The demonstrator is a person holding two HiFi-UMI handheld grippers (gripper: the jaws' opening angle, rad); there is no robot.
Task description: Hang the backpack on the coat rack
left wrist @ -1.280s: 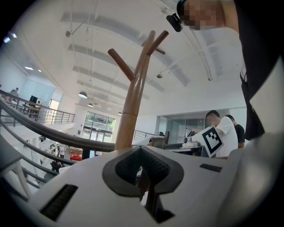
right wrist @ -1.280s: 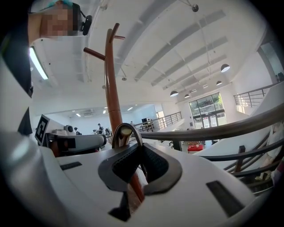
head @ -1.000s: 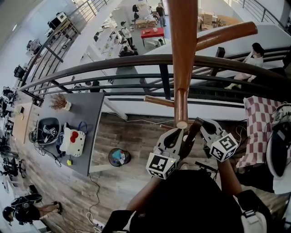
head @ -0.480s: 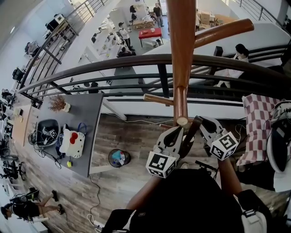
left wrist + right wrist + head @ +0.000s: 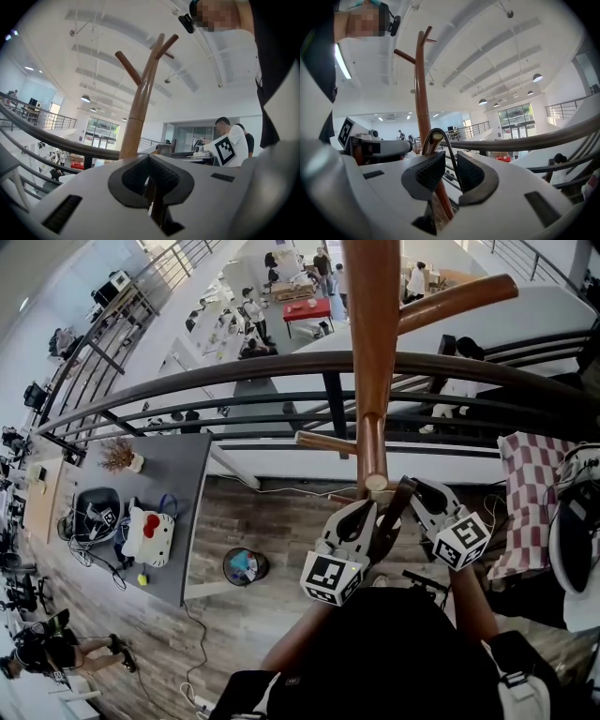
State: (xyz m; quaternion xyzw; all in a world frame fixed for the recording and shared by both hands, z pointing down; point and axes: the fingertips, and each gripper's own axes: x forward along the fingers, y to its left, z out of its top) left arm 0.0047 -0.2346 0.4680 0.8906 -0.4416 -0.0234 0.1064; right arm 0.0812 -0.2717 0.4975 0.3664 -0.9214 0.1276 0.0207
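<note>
Brown wood fills the middle of the head view: the coat rack rises straight ahead of both tools, its pole thick at the top and one peg tip ending just beyond their jaws. The left tool and the right tool sit side by side, almost touching, with the dark carry strap running up between them toward that peg tip. Below and behind the tools hangs the black backpack, bulky and close to the person's body. From the left tool's own view its jaws are pressed together on the strap, the pole standing right ahead of them. From the right tool's view the jaws are nearly together with the thin black loop of the strap clamped between them; the loop arcs up beside the pale peg tip, though I cannot tell whether it is over it. Beyond the tools runs a dark curved railing. Far off to the left tool's side stands a grey desk carrying a white and red bag.
</note>
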